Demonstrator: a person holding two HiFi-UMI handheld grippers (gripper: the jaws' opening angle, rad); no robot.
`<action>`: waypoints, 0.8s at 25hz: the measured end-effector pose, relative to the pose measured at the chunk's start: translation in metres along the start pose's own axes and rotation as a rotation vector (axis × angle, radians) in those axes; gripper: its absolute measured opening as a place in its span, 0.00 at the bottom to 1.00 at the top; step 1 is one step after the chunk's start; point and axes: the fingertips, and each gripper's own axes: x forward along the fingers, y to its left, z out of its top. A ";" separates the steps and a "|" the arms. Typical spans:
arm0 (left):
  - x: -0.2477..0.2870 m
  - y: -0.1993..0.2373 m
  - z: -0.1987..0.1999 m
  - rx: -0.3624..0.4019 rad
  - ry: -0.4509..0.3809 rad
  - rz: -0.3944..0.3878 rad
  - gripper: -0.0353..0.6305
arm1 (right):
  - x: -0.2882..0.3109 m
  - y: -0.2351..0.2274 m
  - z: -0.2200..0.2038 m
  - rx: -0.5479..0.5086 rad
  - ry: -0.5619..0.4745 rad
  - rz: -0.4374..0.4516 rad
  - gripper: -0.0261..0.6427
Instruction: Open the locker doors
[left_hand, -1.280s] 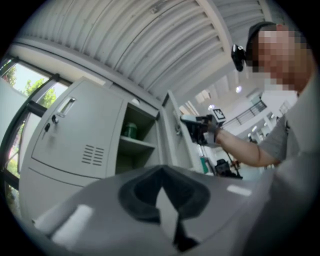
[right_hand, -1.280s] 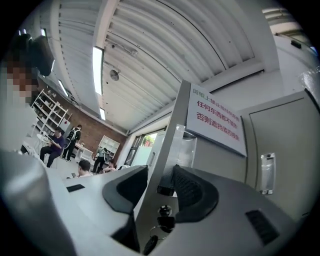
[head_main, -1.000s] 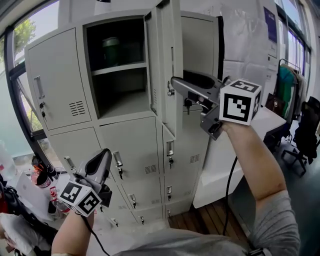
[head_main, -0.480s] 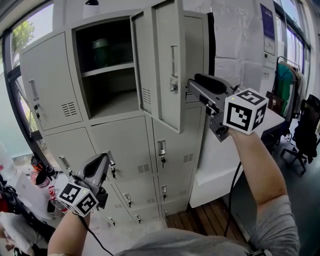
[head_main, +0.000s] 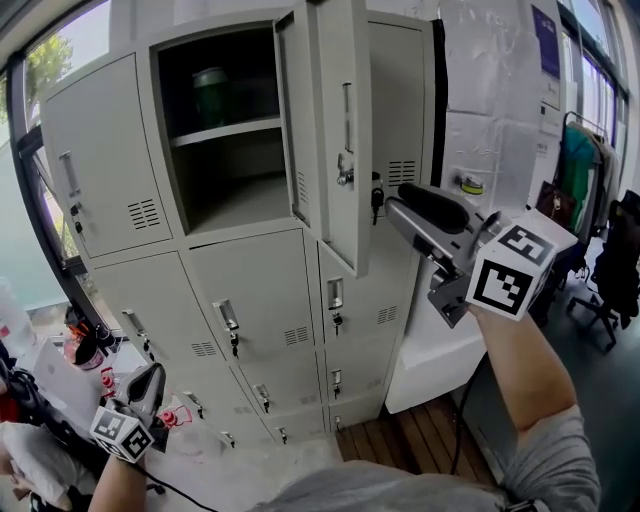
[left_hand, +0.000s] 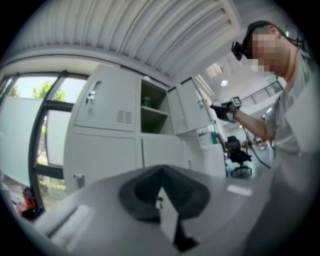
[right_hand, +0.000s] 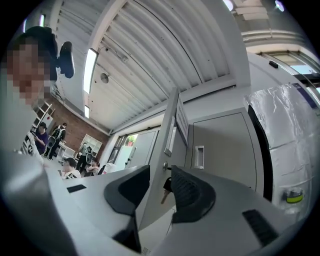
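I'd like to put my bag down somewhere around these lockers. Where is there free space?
The open locker compartment is bare below its shelf; above the shelf stands a green container. The white table right of the lockers also shows bare top. At lower left, beside the lockers, clutter crowds the spot.

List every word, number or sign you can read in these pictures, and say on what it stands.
No text here can be read.
Purple poster: print too small.
Wall sheets: print blurred.
White label on the open door: blurred.
Locker doors: no numbers or names visible.
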 end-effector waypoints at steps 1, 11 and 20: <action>-0.014 0.015 -0.005 0.003 0.019 0.022 0.06 | 0.002 0.001 -0.001 0.003 0.003 0.003 0.22; -0.068 0.075 0.107 0.010 -0.133 0.146 0.06 | -0.004 0.001 -0.007 0.035 -0.006 -0.067 0.20; -0.010 0.014 0.084 -0.120 -0.179 -0.082 0.06 | -0.036 0.094 -0.152 0.322 0.103 0.008 0.13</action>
